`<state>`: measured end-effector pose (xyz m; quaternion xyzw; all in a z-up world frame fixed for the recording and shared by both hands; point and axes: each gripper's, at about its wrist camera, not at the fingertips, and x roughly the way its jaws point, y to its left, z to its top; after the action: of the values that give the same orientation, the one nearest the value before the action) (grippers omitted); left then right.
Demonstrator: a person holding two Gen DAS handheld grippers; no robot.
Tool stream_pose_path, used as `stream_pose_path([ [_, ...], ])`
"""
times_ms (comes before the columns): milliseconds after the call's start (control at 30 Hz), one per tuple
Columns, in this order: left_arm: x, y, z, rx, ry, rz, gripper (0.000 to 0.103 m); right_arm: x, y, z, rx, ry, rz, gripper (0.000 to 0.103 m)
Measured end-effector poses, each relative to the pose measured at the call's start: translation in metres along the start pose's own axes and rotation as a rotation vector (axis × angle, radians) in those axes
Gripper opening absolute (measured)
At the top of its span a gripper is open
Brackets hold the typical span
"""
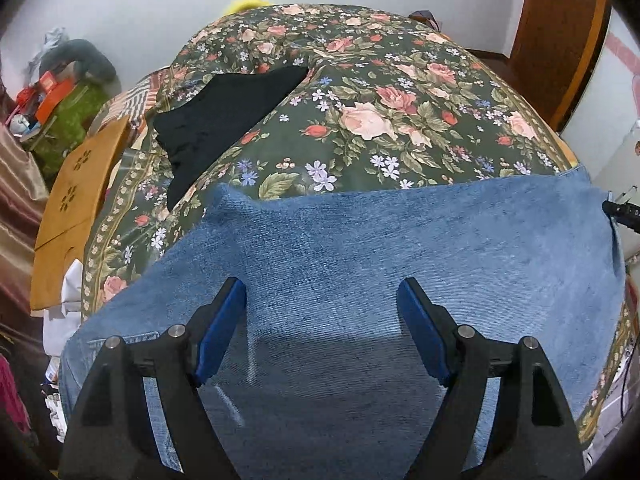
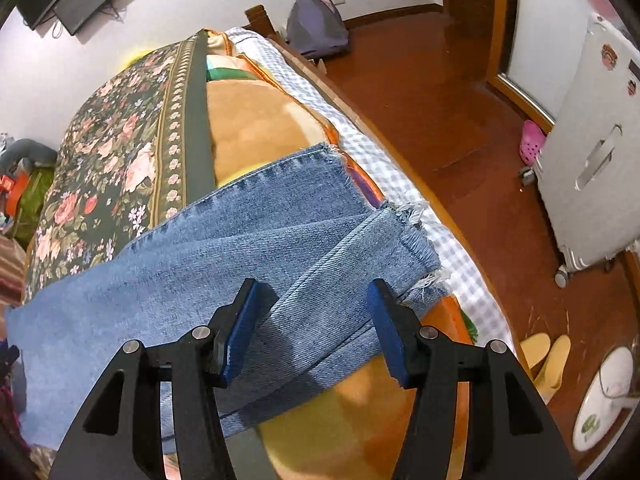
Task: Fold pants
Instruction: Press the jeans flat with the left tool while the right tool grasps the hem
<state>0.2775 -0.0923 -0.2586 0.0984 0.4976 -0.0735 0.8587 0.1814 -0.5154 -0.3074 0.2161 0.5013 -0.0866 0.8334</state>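
While both tongs, left and right, hover open and empty, jeans lower centre: grip hems squarely

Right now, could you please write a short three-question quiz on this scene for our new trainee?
1. True or false: the left gripper is clamped on the jeans.
2. Which lies farther up the floral bedspread: A) black garment, B) red towel?
3. The leg hems below the right gripper look ____.

Key: 1 false, its pads stand apart above the denim; 2 A; 3 frayed.
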Motion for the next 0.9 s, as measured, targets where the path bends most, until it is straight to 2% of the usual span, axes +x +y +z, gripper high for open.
stream_pose_path([
  [100,0.000,0.001,0.000,-0.015,-0.006,-0.008,0.079,0.003,-0.004,0.001,0.000,-0.003,-0.010,0.043],
  [267,-0.001,0.005,-0.003,-0.031,-0.007,-0.014,0.079,0.002,-0.009,0.003,0.017,-0.024,-0.019,0.018],
  [333,-0.001,0.005,-0.004,-0.031,-0.008,-0.014,0.079,-0.003,-0.008,0.004,0.016,-0.032,-0.020,0.013],
  [567,-0.001,0.008,-0.007,-0.046,-0.012,-0.023,0.079,-0.044,0.011,0.032,-0.016,-0.156,0.015,0.009],
  [733,-0.002,0.011,-0.008,-0.062,-0.012,-0.021,0.079,-0.075,0.042,0.070,-0.073,-0.249,0.074,0.009],
  [900,-0.002,0.014,-0.008,-0.082,-0.010,-0.017,0.079,-0.100,0.070,0.087,-0.133,-0.335,0.137,0.009],
])
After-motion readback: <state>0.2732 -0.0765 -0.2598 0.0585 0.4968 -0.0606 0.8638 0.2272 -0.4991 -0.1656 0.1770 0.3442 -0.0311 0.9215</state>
